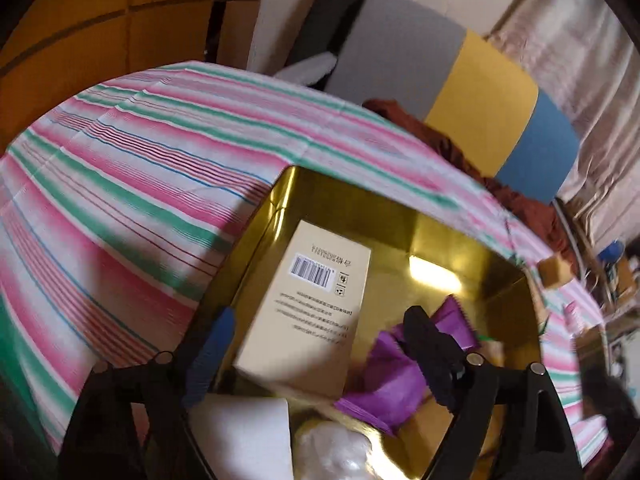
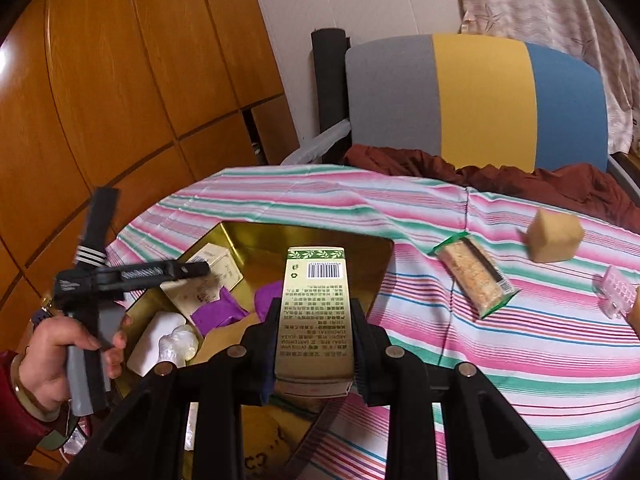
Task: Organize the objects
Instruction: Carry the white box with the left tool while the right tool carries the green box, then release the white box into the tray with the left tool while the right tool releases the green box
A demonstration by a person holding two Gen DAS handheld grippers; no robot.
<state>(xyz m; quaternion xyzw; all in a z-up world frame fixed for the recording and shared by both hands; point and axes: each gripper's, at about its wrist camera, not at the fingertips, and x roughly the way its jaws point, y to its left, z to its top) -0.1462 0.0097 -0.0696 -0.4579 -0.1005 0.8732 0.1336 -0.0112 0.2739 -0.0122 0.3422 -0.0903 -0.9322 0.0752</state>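
Packing step: right gripper (image 2: 316, 344) is clamped on a green-topped box (image 2: 316, 312), held above the gold tin (image 2: 240, 232). Left gripper (image 1: 316, 332) hangs over the tin with jaws spread, nothing between them. Next move likely calls for lowering the box into the free space beside the cream box (image 1: 308, 304) and letting go. Count in tin: one cream box, purple packets (image 1: 394, 364) (two visible), one white lump (image 2: 178, 342). On the striped cloth (image 2: 500, 360): one snack bar (image 2: 474, 276), one tan cube (image 2: 554, 240), one pink case (image 2: 618, 290).
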